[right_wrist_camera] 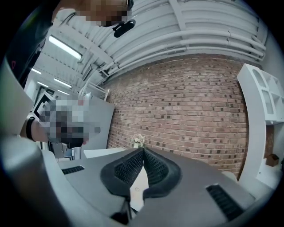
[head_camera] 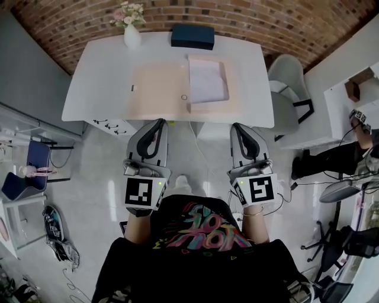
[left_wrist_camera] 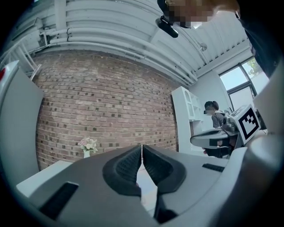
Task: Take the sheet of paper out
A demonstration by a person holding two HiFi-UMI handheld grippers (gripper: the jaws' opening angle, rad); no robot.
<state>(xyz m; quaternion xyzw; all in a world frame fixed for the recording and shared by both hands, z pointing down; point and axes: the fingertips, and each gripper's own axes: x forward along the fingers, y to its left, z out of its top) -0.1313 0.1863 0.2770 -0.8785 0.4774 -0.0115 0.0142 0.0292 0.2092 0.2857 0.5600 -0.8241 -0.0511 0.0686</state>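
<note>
Head view is showing the white sheet of paper (head_camera: 207,80) lying right of centre on the far half of the white rectangular table (head_camera: 95,89), sitting inside what is looking like a shallow peach-coloured holder (head_camera: 208,108) with raised edges; whether that is a tray or an opened folder is not coming through clearly. The sheet is looking flat and untouched, so, judging from this, nothing of the task is done: the approach, the grip on the paper and the lift out are all remaining. The holder is resting on the right part of a pale peach desk mat (head_camera: 155,89), with a small metal ring (head_camera: 184,97) lying just left of it on the mat. Further out, a dark blue box (head_camera: 192,36) is sitting at the far edge of the table and a white vase of pale flowers (head_camera: 131,34) is standing at the far left corner, in front of the red brick wall (head_camera: 249,15). A pale grey chair (head_camera: 288,83) is standing at the table's right side. Both tools are hanging on the near side of the table, short of its near edge and well apart from the paper: the left gripper (head_camera: 159,122) is pointing level towards the table with its jaws pressed together on nothing, and the right gripper (head_camera: 237,126) is doing the same, its ribbed pads meeting at the tips and holding nothing.
</note>
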